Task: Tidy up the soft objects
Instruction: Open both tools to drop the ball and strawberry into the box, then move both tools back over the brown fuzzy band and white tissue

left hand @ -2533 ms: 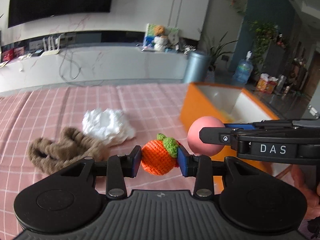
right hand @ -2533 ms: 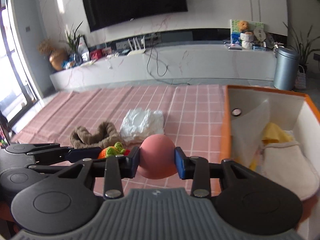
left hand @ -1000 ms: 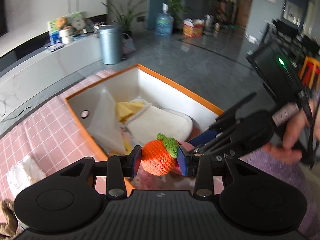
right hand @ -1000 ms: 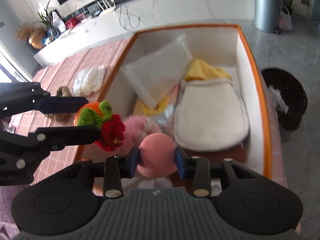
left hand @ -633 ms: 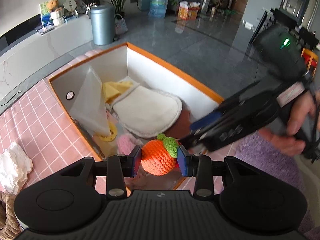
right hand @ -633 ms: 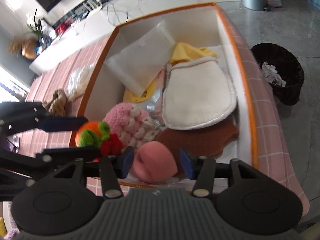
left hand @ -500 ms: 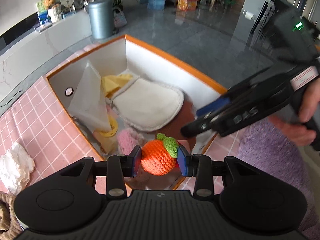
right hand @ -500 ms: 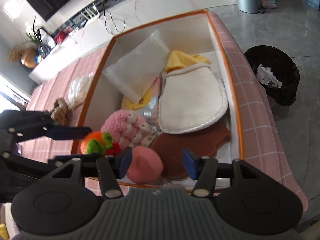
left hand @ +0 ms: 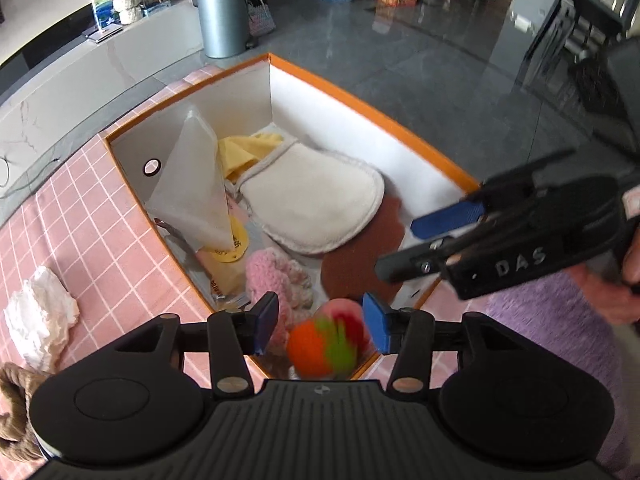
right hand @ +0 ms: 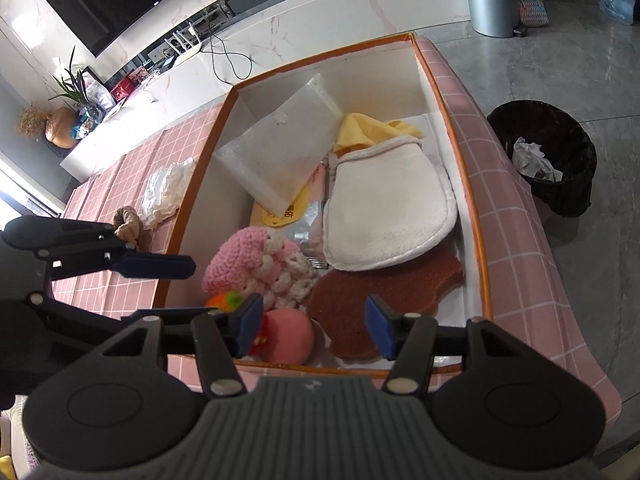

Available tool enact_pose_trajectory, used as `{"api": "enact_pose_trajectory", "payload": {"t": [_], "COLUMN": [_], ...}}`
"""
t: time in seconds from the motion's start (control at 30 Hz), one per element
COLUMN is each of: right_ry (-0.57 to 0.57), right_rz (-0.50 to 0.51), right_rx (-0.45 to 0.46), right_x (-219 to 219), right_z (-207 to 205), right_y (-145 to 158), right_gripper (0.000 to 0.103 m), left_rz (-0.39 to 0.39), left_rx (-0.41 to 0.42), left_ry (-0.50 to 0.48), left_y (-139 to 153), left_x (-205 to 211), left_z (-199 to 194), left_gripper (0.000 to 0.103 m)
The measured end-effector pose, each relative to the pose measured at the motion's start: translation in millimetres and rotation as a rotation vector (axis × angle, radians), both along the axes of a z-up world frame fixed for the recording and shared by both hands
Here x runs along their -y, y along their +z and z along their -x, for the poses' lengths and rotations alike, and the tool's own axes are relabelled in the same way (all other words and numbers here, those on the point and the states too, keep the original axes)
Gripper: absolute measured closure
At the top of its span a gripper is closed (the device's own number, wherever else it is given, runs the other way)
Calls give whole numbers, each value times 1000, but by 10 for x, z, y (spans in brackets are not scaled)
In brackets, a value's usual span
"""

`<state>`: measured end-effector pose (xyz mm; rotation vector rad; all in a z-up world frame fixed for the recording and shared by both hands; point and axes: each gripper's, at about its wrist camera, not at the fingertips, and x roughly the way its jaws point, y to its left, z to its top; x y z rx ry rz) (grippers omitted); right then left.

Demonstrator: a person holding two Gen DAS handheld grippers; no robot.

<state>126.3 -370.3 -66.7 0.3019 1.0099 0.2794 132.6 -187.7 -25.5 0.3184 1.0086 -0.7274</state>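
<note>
The left gripper (left hand: pixel 320 326) has its fingers spread, gripping nothing; just below them the crocheted orange (left hand: pixel 322 346) shows as a motion-blurred shape, apparently loose, against the pink ball (left hand: pixel 340 312) at the near corner of the orange box (left hand: pixel 360 98). The right gripper (right hand: pixel 312 326) is likewise spread, empty, above the ball (right hand: pixel 286 336). Beyond lie a pink knitted toy (right hand: pixel 256 266), brown sponge (right hand: pixel 384 284) and cream mitt (right hand: pixel 384 208).
</note>
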Motion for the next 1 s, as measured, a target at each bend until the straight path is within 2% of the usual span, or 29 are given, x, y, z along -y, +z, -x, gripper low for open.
{"api": "enact_pose_trajectory", "payload": {"t": [0.33,0.57,0.7,0.8,0.9,1.0], "right_ry": [16,79,119,131,154,162], "right_rz": [25,85,128,153,176,206], "right_rx": [18,178,288,334,343,334], "right_x": [-188,-611,-986,-1303,-1640,-1961], "right_z": [95,198,213,173,88,-29], "right_y": [109,422,506,474,370,225], "right_gripper": [45,40,40,40,41,47], "left_rz": [81,197,244,272,294,303], "left_rx": [72,152,188,189,166,131], "left_ry": [88,205,332,472,627,761], "left_y": [266,314,241,141,-22,-194], "left_x": [-312,-755,-1166,-1547,-1929,-2247], "left_z": [138,335,412,437,438,436], "left_gripper": [46,46,46,45,32,25]}}
